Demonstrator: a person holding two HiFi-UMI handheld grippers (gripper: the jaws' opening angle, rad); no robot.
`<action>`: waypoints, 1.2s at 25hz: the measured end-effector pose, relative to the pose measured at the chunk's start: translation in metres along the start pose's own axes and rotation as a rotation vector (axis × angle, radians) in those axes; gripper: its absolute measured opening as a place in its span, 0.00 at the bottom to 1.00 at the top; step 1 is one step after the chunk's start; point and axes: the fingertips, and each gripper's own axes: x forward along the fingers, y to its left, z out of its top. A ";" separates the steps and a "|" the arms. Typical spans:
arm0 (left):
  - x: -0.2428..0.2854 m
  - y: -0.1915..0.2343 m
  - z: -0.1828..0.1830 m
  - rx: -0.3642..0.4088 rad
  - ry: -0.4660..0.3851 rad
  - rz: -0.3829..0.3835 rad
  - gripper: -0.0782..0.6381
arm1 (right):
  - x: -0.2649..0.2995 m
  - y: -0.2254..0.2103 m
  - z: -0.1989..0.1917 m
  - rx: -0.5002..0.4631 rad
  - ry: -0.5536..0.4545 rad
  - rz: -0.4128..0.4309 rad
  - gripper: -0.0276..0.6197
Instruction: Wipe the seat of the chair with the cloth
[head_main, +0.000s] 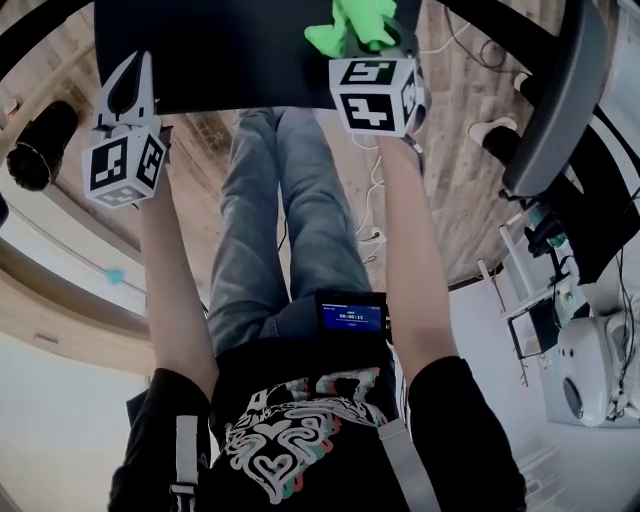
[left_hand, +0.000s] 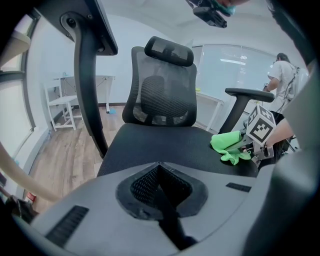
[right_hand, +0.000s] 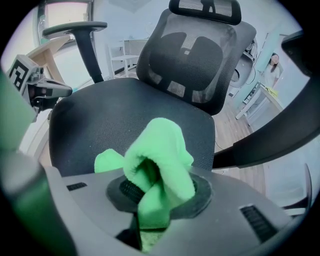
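Room: pale walls and a wooden floor (head_main: 470, 180) are seen around a black office chair (right_hand: 195, 60); a white stand (left_hand: 62, 102) is set by the far wall in the left gripper view, and a bystander (left_hand: 282, 75) is seen in the background at that view's right edge
Chair parts: a mesh backrest (left_hand: 165, 95) is topped by a headrest (left_hand: 169, 50), and an armrest (left_hand: 247, 93) is carried on a curved post at the side
Seat: the dark padded seat (left_hand: 165, 145) is faced by both grippers; its front edge is seen at the top of the head view, just ahead of the wearer's legs (head_main: 290, 220) in jeans
Cloth: a bright green cloth (right_hand: 160, 160) is bunched and folded over on itself; it is held at the seat's right side, near the armrest, and appears to be touching the seat surface in the left gripper view
Right gripper: the right gripper (right_hand: 150, 200) is pointed steeply down at the seat; its jaws are clamped on the cloth, which bulges up and out from between them
Left gripper: the left gripper (left_hand: 160, 175) is held at the seat's front left corner, tilted downward and well apart from the cloth; its jaws are brought together with nothing between them
Marker cube: a marker cube (head_main: 375, 95) with square black-and-white patterns is carried behind the right jaws, and its like is seen on the left gripper
Wearer: a black printed shirt is worn, and a small device (head_main: 352, 315) with a lit blue screen is seen at the waist
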 end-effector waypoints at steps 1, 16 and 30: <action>0.000 0.000 0.000 0.000 0.000 -0.001 0.11 | 0.000 -0.002 -0.001 0.005 0.001 -0.004 0.20; 0.001 -0.003 -0.002 0.002 -0.005 -0.008 0.11 | -0.001 -0.018 -0.009 0.059 0.016 -0.058 0.20; 0.006 -0.004 0.001 -0.018 -0.010 -0.015 0.11 | 0.000 -0.022 -0.009 0.077 0.022 -0.069 0.20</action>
